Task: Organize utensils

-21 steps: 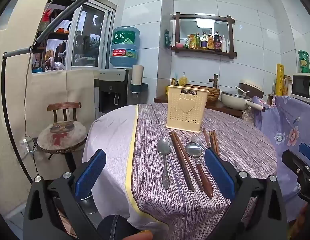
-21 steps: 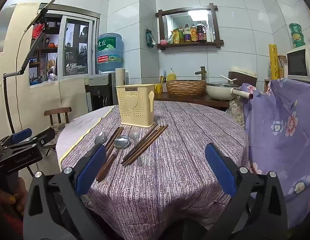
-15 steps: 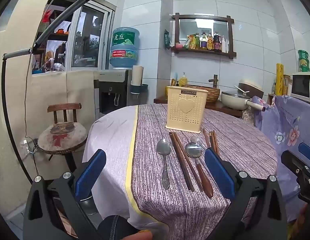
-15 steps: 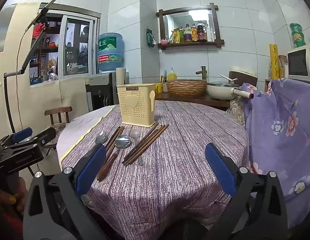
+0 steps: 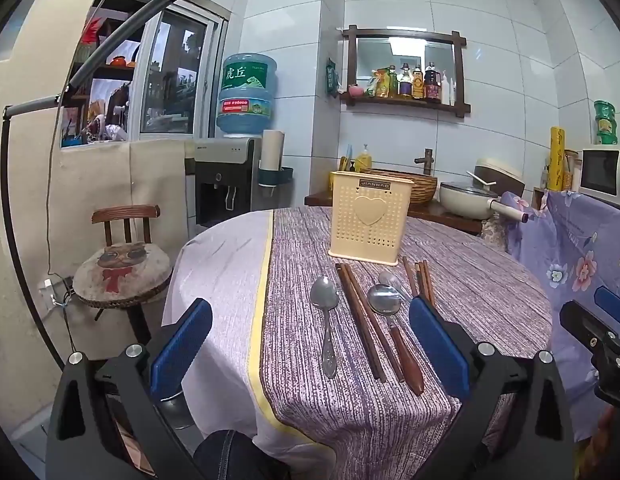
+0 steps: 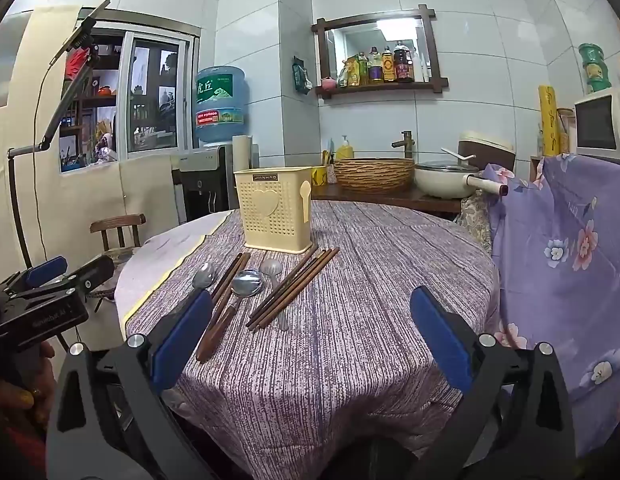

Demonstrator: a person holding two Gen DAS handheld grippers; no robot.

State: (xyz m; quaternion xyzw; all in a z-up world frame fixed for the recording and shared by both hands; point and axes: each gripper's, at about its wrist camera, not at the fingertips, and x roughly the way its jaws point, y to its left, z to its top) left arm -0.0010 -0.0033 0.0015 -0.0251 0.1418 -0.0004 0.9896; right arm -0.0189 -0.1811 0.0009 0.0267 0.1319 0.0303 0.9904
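Observation:
A cream perforated utensil holder point(image 5: 369, 220) point(image 6: 276, 210) stands upright on the round table's purple cloth point(image 5: 469, 280). In front of it lie a metal spoon point(image 5: 325, 312) point(image 6: 203, 275), a dark chopstick pair point(image 5: 361, 320) point(image 6: 230, 276), a wooden-handled spoon point(image 5: 391, 328) point(image 6: 230, 304), a small metal spoon point(image 5: 389, 279) point(image 6: 274, 280) and more brown chopsticks point(image 5: 419, 280) point(image 6: 294, 288). My left gripper point(image 5: 310, 344) is open and empty, near the table's front edge. My right gripper point(image 6: 310, 332) is open and empty, to the right of the utensils.
A wooden chair with a cat cushion point(image 5: 122, 264) stands left of the table. A purple floral cloth point(image 6: 561, 248) drapes over something at the right. A counter behind holds a wicker basket point(image 6: 373, 174) and a pan point(image 6: 445, 180). A water dispenser point(image 5: 230, 188) is at the back.

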